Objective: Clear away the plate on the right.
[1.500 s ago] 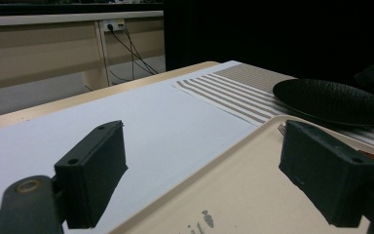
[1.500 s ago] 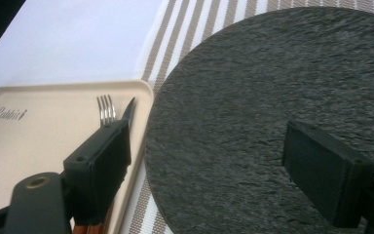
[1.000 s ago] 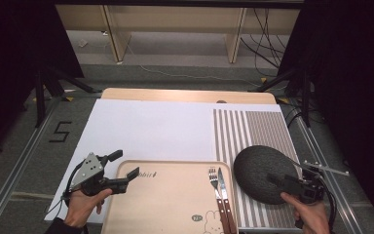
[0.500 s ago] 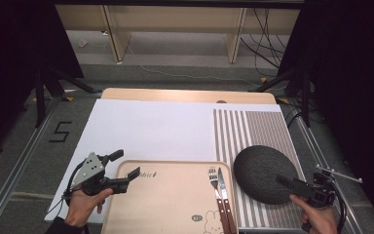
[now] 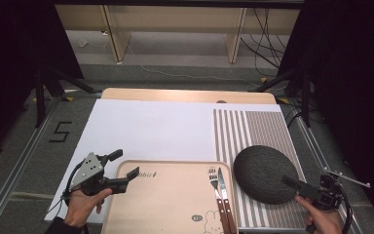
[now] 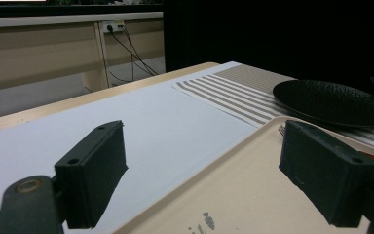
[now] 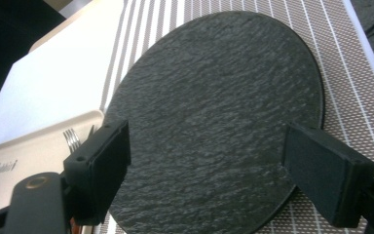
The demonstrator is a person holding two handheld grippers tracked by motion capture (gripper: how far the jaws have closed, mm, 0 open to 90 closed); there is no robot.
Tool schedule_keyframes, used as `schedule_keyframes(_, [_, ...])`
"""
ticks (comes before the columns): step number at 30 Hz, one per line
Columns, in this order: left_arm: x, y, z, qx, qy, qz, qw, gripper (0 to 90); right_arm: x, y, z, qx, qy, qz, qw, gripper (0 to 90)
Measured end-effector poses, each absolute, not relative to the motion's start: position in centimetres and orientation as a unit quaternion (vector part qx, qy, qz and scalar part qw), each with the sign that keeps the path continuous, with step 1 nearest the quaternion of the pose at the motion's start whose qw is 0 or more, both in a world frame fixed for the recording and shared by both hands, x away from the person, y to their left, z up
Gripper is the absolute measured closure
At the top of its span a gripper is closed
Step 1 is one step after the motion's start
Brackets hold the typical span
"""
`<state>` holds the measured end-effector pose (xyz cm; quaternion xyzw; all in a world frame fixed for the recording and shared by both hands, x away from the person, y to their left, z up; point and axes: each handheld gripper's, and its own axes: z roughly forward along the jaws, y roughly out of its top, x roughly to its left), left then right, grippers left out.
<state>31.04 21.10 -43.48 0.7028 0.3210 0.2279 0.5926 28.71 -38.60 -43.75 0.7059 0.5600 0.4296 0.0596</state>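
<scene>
Over the white table (image 5: pixel 146 126), I hold my right tongs (image 7: pixel 209 161) wide open above the black plate (image 5: pixel 265 174) on the striped mat (image 5: pixel 258 126) near the right edge, ready to go down and pinch its rim, while my left tongs (image 5: pixel 121 170) wait wide open by the tray (image 5: pixel 170 204).

The left gripper (image 5: pixel 119 168), at the lower left of the high view, is black with a grey three-cornered plate (image 5: pixel 88 167) on top and a black cable looping down beside the hand (image 5: pixel 80 207). Its jaws are blocky matte-black pads with small round holes, and a brass-coloured ring sits on the arm at the lower left of the left gripper view. The right gripper (image 5: pixel 292 183), lower right, is black too, with a thin grey rod and a dark cable curving by the right hand (image 5: pixel 321 222).
</scene>
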Motion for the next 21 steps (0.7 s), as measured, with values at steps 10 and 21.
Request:
schedule_keyframes(10, [31.1, 21.0, -43.6, 0.701, 0.319, 0.228, 0.596, 16.2, 28.7, -39.5, -44.5, 0.722, 0.546, 0.421, 0.067, 19.3])
schedule_keyframes(21, [31.0, 21.1, -43.5, 0.704, 0.321, 0.228, 0.591, 16.2, 28.5, -40.1, -45.0, 0.738, 0.527, 0.420, 0.039, 21.0])
